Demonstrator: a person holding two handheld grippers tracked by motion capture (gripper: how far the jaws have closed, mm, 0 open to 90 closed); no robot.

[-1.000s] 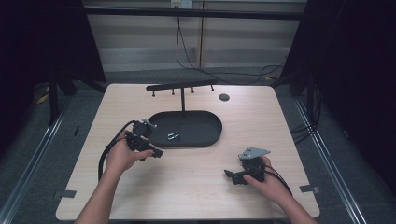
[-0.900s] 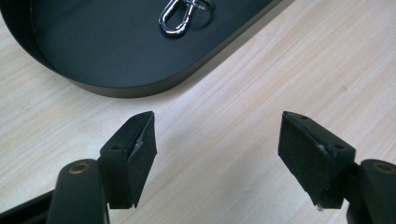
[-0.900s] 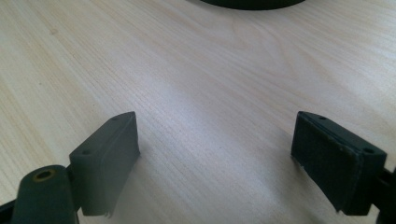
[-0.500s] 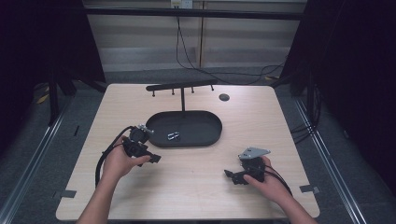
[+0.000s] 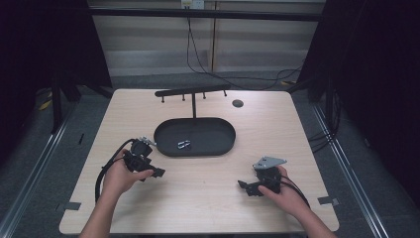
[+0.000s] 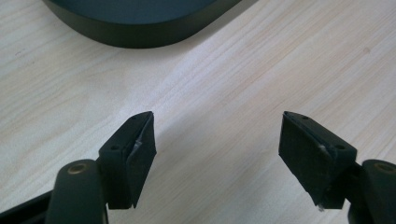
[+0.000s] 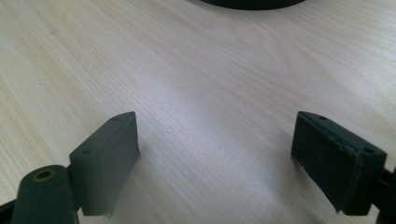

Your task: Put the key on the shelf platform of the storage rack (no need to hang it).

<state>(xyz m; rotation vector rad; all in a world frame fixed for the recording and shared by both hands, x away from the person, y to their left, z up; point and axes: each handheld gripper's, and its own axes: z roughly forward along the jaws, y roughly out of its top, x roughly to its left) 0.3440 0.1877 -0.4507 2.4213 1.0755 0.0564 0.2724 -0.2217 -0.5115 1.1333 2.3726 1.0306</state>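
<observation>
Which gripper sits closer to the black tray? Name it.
The left gripper: it lies just off the tray's left end, while the right gripper rests nearer the table's front edge.

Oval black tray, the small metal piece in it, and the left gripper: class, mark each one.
Oval black tray (image 5: 220, 147): high view, bare floor at right.
Small metal piece (image 5: 184, 145): high view, its middle.
Left gripper (image 6: 217, 140): left gripper view, midway between fingertips.

high view looks forward and down over the whole wooden table (image 5: 198, 198) from the person's side. left gripper view sits low, close to the tabletop, facing the black tray (image 6: 140, 23). right gripper view, equally close, catches the tray's edge too; all share that tray and wood.
</observation>
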